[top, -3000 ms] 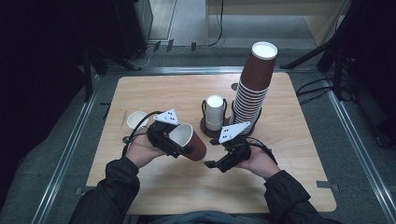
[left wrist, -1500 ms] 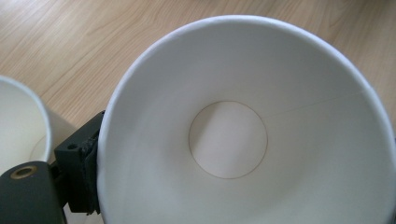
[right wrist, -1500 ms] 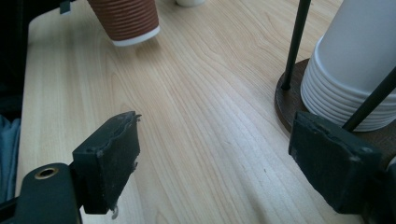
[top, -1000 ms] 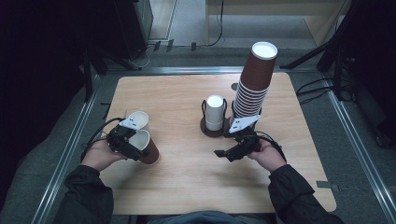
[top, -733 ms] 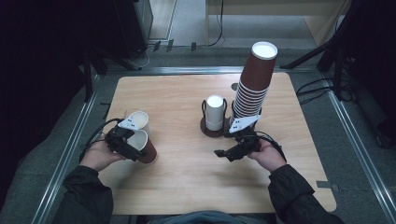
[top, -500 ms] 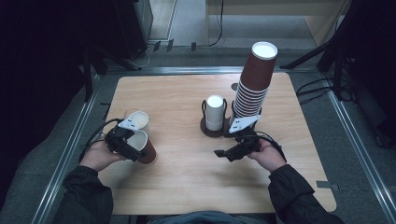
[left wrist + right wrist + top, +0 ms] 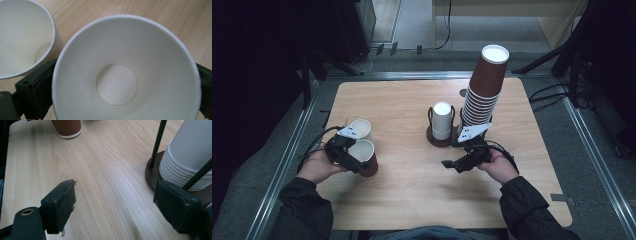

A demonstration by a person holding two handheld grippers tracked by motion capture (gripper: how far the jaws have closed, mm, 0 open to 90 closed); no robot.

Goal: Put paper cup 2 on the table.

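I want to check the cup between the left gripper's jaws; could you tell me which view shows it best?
The left gripper view: the cup faces the lens, its white inside and both jaws beside it clear. The high view shows it small; the right gripper view shows its brown base.

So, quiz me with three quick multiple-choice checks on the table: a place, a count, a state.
1. Where does the tall brown stack stand?
A. Just right of the white stack
B. At the table's left edge
C. On the floor

2. How many loose cups stand at the table's left?
A. One
B. Two
C. Four

3. How is the right gripper?
A. Shut on a cup
B. Shut on a lid
C. Jaws open, nothing between them

Answers:
1. A, the high view shows the two stacks side by side at mid-table.
2. B, two open cups stand next to each other there.
3. C, the right gripper view shows bare wood between the spread jaws.
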